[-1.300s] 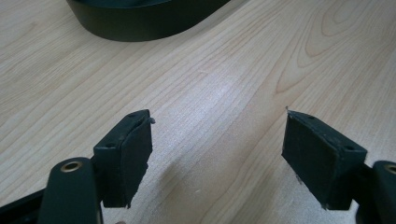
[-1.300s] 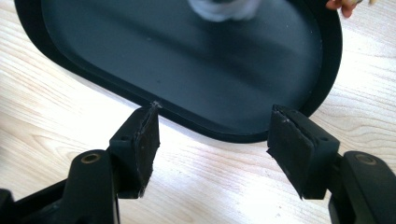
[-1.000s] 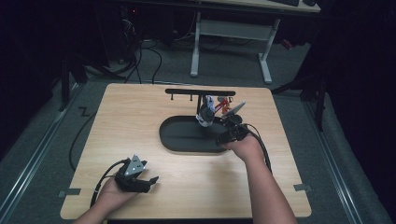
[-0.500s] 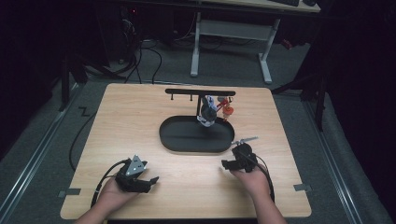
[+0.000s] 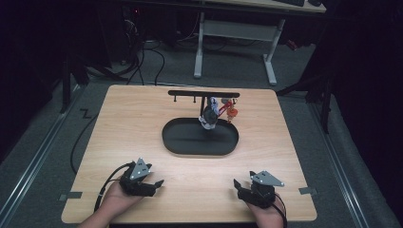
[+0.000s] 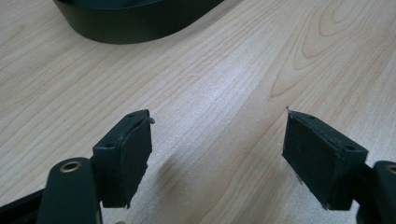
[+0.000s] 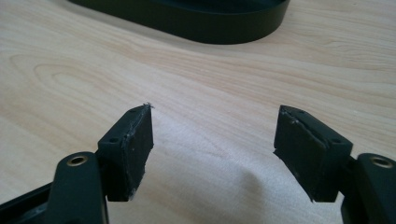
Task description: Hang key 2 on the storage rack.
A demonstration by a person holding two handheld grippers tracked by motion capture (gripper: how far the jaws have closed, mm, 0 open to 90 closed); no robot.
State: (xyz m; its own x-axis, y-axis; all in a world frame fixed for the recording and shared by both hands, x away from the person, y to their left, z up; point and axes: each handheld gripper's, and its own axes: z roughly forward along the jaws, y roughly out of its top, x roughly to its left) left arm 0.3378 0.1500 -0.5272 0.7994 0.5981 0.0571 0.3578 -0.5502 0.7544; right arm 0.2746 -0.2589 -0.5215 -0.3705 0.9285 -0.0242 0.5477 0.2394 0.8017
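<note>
High view: both grippers rest near the table's (image 5: 142,118) front edge, the left gripper (image 5: 151,183) and the right gripper (image 5: 240,186) well apart, each set back from the black oval tray (image 5: 180,142). Left and right gripper views show each pair of jaws spread wide over bare wood with nothing between them; the right gripper's jaws have just been opening. A bunch of keyrings (image 5: 216,111) hangs from the black rack (image 5: 190,93) above the tray.
</note>
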